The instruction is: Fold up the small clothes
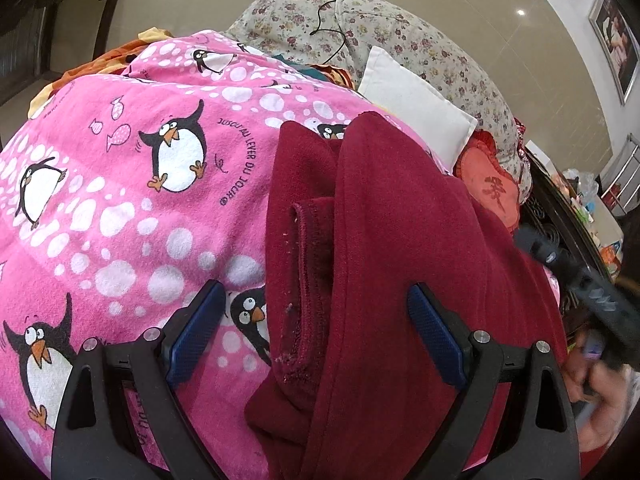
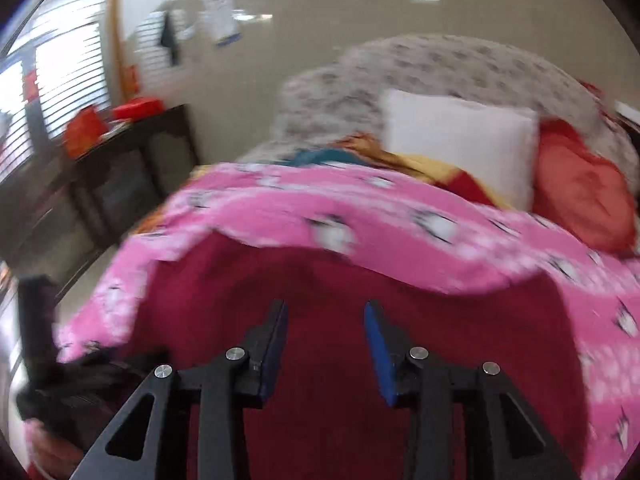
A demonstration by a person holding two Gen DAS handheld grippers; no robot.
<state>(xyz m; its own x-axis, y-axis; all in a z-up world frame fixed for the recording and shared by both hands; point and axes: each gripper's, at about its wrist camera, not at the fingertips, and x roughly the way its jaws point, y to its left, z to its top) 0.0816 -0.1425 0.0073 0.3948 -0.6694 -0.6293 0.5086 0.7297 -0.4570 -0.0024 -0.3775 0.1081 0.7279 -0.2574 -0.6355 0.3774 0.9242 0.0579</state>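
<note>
A maroon fleece garment (image 1: 380, 240) lies folded lengthwise on a pink penguin-print blanket (image 1: 120, 200), with a hemmed edge showing along its left fold. My left gripper (image 1: 316, 308) stands wide open just above the garment's near part, and neither pad presses the cloth. The right wrist view is blurred. In it my right gripper (image 2: 325, 308) hovers over the same maroon garment (image 2: 460, 320) with a clear gap and nothing between its jaws. The pink blanket (image 2: 320, 208) lies beyond it.
A white pillow (image 1: 416, 100) (image 2: 460, 148), a floral cushion (image 1: 400, 32) and a red cushion (image 1: 488, 184) (image 2: 580, 188) sit behind the blanket. A dark cabinet (image 2: 120, 168) stands at left. A person's hand (image 1: 592, 396) holds a black tool at the garment's right edge.
</note>
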